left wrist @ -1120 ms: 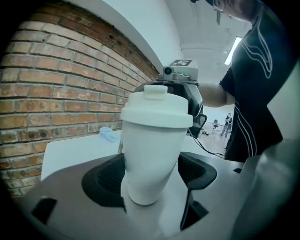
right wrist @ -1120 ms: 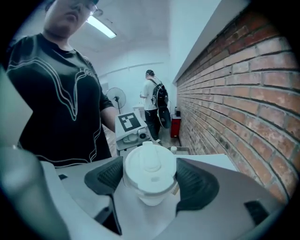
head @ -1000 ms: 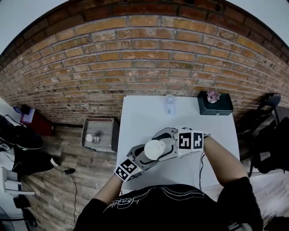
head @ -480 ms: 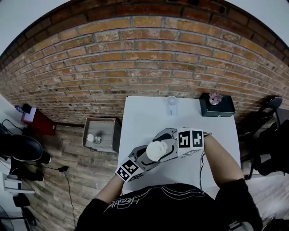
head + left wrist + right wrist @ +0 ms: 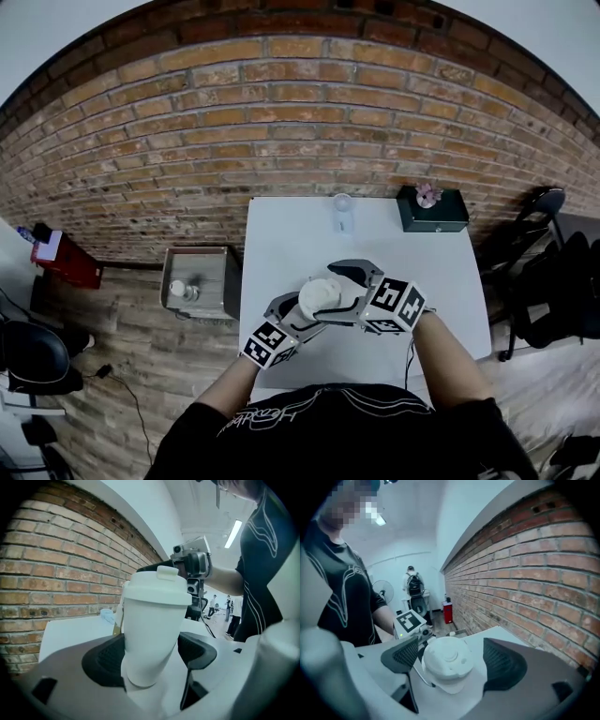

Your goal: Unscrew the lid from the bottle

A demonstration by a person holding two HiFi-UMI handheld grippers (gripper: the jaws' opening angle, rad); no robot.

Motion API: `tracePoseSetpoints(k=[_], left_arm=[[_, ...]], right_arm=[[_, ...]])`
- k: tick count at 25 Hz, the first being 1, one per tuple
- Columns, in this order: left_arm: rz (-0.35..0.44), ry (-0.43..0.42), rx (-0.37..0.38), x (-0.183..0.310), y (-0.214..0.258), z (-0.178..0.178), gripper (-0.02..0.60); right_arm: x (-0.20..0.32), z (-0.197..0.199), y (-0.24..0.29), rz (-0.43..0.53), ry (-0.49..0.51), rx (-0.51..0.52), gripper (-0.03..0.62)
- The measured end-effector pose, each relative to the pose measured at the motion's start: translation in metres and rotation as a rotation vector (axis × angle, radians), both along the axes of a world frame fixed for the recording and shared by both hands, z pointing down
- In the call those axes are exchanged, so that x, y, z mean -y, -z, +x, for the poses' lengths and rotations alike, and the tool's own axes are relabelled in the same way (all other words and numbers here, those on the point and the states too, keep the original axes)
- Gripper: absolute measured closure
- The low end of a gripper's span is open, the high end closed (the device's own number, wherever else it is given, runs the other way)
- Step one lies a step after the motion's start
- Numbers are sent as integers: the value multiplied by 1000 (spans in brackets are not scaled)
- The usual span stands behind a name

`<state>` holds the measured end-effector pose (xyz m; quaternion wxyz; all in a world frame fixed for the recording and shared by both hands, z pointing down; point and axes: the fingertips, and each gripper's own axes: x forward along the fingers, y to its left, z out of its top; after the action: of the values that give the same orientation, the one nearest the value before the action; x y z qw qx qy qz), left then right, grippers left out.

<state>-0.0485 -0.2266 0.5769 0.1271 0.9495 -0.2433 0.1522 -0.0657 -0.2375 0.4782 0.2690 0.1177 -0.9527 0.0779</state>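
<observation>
A white bottle (image 5: 320, 296) is held up over the white table (image 5: 281, 234). My left gripper (image 5: 298, 313) is shut on the bottle's body (image 5: 152, 634), with both pads pressed against its sides. The white lid (image 5: 447, 660) with a small flip tab (image 5: 167, 572) sits on top. My right gripper (image 5: 452, 660) reaches around the lid from the right, and its jaws are opening. The lid lies between the pads, with a gap showing at the right pad (image 5: 501, 665). In the left gripper view, the right gripper (image 5: 190, 564) stands behind the lid.
At the table's far edge stand a small clear bottle (image 5: 342, 212) and a dark box with a pink flower (image 5: 431, 208). A grey bin (image 5: 192, 281) holding a white object sits on the floor to the left. A dark chair (image 5: 530, 234) is at the right.
The right gripper has turned about the lid, its marker cube now tilted and lower. Its jaws stand wider around the lid. The left gripper still holds the bottle.
</observation>
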Motion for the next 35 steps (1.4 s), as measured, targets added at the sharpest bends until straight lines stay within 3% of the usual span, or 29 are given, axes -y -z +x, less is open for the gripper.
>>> tracePoseSetpoints(k=[9, 12, 16, 25, 35], left_arm=[[-4, 39, -12, 1, -2, 0, 210], [-9, 46, -9, 1, -3, 0, 212], [-9, 50, -11, 0, -3, 0, 212], [-9, 55, -3, 0, -3, 1, 212], [3, 42, 11, -3, -2, 3, 212]], right_arm=[[7, -6, -16, 37, -443, 47, 143], [9, -4, -22, 46, -533, 38, 145], [11, -3, -23, 76, -574, 22, 172], [10, -1, -24, 80, -514, 11, 171], [-2, -4, -25, 68, -169, -7, 172]])
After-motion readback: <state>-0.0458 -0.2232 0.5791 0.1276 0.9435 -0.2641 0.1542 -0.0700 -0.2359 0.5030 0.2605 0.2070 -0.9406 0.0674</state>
